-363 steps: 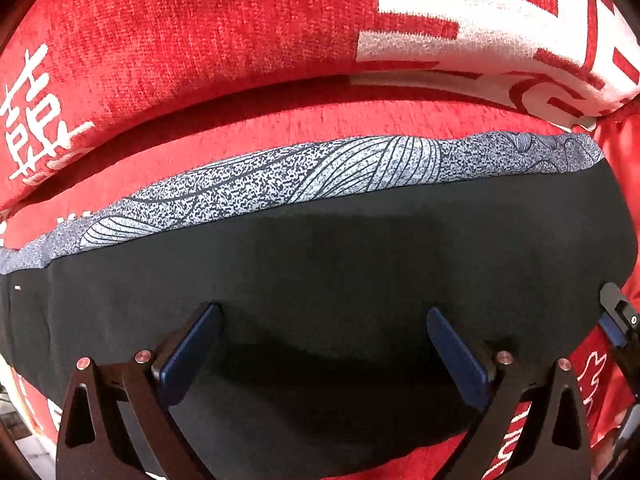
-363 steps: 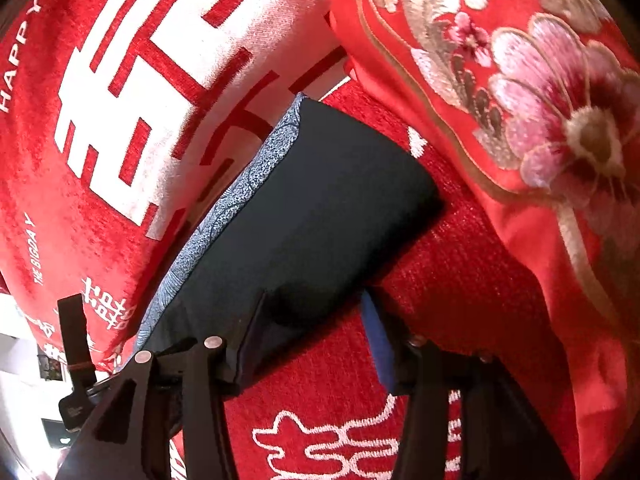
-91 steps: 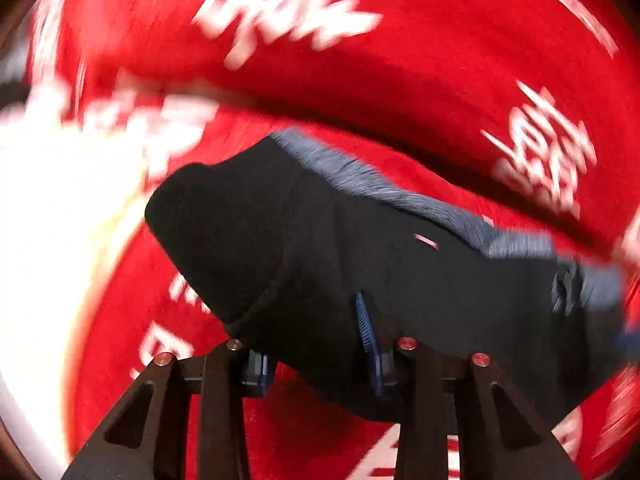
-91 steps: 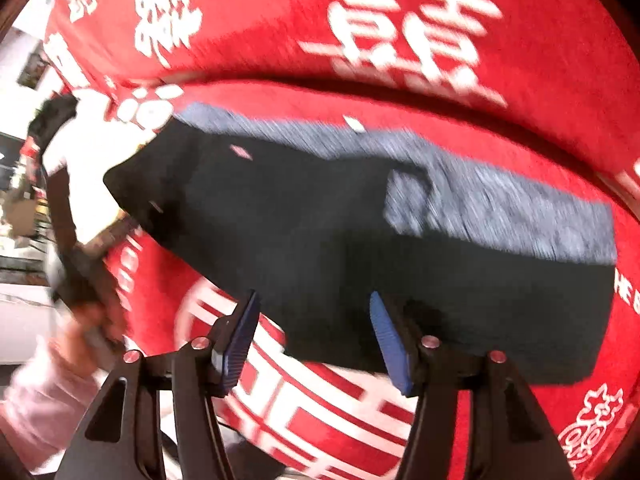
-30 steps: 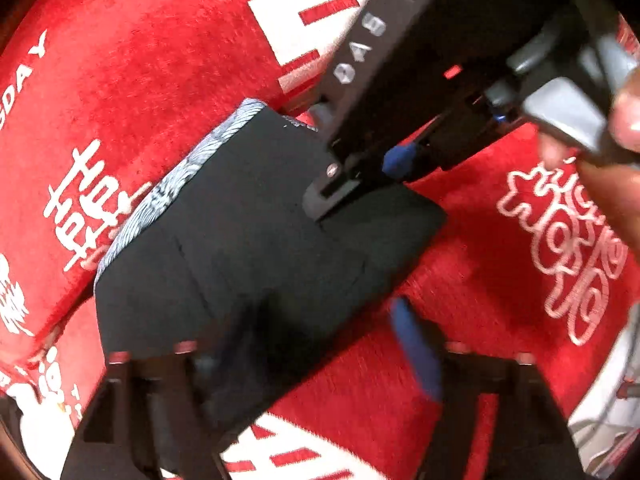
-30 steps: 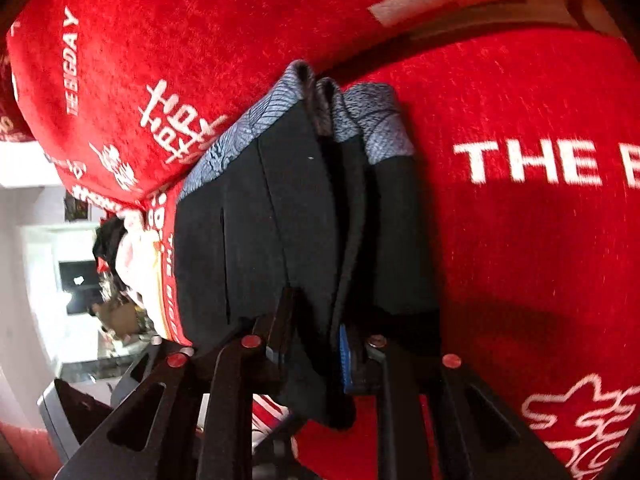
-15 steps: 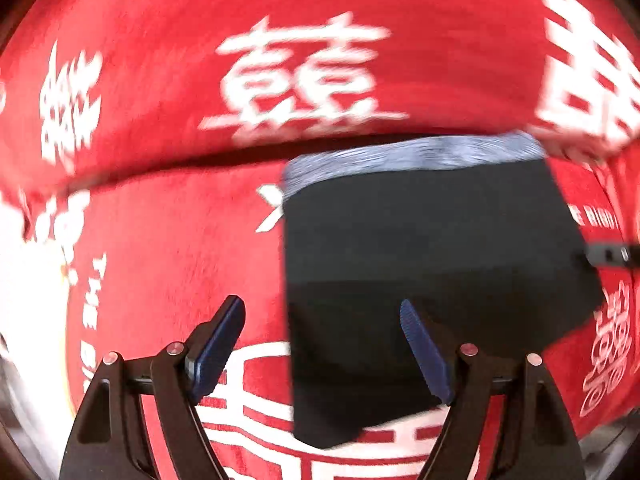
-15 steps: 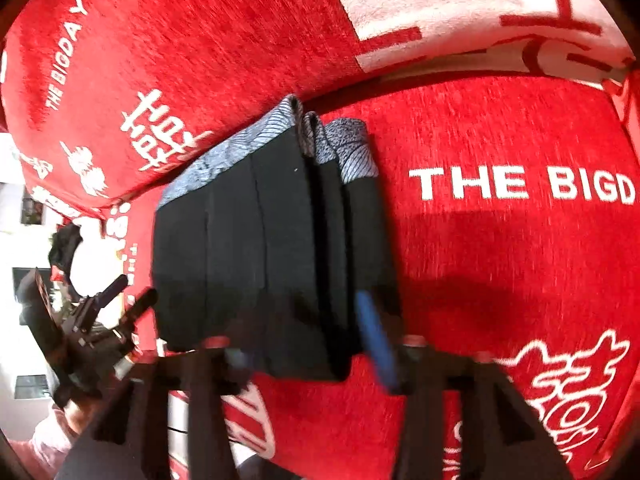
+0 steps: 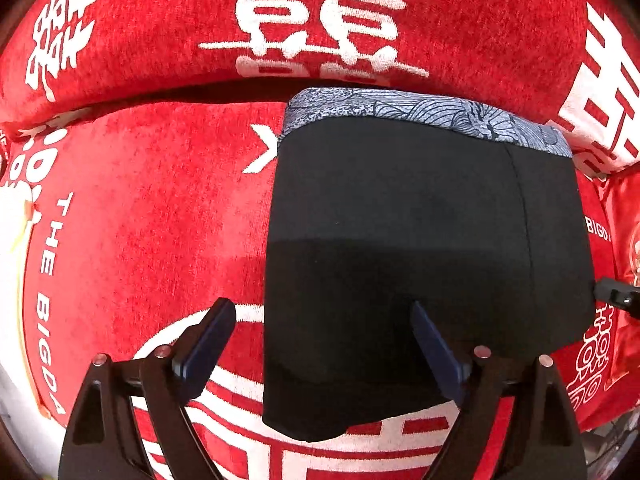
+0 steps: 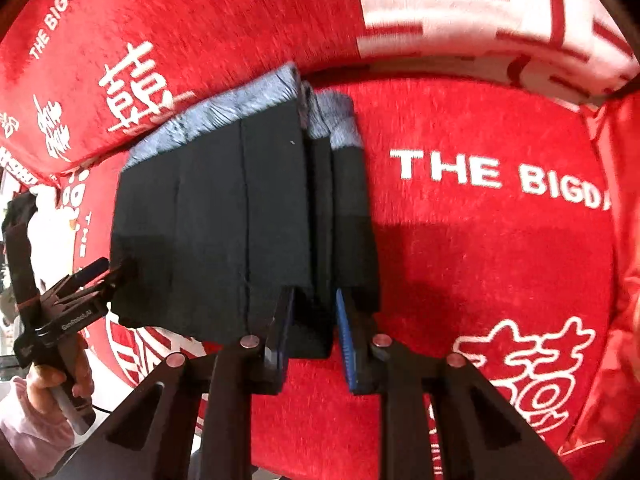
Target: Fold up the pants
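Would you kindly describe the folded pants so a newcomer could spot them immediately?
Look at the red sofa cover printed with white characters. On its seat, against the backrest, lie the folded pants: the only black item, edged with a grey patterned waistband.

The folded pants (image 9: 420, 240) lay on the sofa seat cushion (image 9: 140, 220), waistband (image 9: 420, 110) against the back cushion (image 9: 320, 20) behind. My left gripper (image 9: 320, 344) straddled their near-left edge; my right gripper (image 10: 312, 332) flanked the near-right layers.
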`<act>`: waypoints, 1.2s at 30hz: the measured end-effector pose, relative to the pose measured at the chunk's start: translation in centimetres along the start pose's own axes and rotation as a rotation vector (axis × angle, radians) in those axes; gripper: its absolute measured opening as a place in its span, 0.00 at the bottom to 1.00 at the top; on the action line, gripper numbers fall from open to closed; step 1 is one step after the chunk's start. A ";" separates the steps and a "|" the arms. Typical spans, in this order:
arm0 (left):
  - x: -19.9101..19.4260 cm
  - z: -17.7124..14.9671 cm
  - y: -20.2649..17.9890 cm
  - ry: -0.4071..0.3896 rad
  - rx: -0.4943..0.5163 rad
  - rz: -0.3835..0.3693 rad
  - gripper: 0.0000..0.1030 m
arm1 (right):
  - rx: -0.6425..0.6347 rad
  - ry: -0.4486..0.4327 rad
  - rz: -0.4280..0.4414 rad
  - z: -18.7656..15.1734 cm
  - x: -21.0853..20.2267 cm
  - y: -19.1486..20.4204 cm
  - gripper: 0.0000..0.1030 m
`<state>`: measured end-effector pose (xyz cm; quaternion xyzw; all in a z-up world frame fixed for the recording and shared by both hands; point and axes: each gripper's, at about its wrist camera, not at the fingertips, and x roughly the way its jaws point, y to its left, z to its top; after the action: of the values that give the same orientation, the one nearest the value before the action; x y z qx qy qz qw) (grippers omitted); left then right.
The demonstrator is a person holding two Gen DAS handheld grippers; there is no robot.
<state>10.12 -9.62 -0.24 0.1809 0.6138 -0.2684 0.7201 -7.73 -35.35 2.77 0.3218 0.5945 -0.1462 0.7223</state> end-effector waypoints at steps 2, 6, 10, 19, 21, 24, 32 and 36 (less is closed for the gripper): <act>0.2 0.8 0.4 0.009 0.002 -0.004 0.92 | -0.009 -0.038 -0.003 -0.3 -1.0 0.9 0.23; 0.4 1.2 0.5 0.016 0.007 0.024 0.99 | -0.067 -0.100 0.009 -0.9 -2.1 3.5 0.26; 0.3 1.2 0.4 0.018 0.005 0.029 0.99 | -0.136 -0.045 -0.019 -0.8 0.3 5.5 0.49; 0.6 1.3 0.3 0.027 0.006 0.041 0.99 | -0.041 0.015 -0.045 -1.6 1.9 2.1 0.53; 0.6 1.3 0.2 0.030 0.011 0.045 0.99 | -0.045 0.020 -0.048 -1.5 1.9 2.1 0.54; 0.6 1.4 0.3 0.035 0.017 0.047 0.99 | -0.050 0.019 -0.054 -1.3 2.2 2.2 0.54; 0.6 1.4 0.1 0.034 0.042 0.054 0.99 | -0.031 0.005 -0.022 -1.3 1.4 1.8 0.55; 0.7 1.5 0.1 0.042 0.047 0.049 0.99 | -0.042 0.004 -0.025 -1.0 1.0 1.8 0.55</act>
<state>11.44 -10.56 -0.64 0.2183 0.6178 -0.2610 0.7090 -7.21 -33.19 2.23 0.2993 0.6028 -0.1420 0.7259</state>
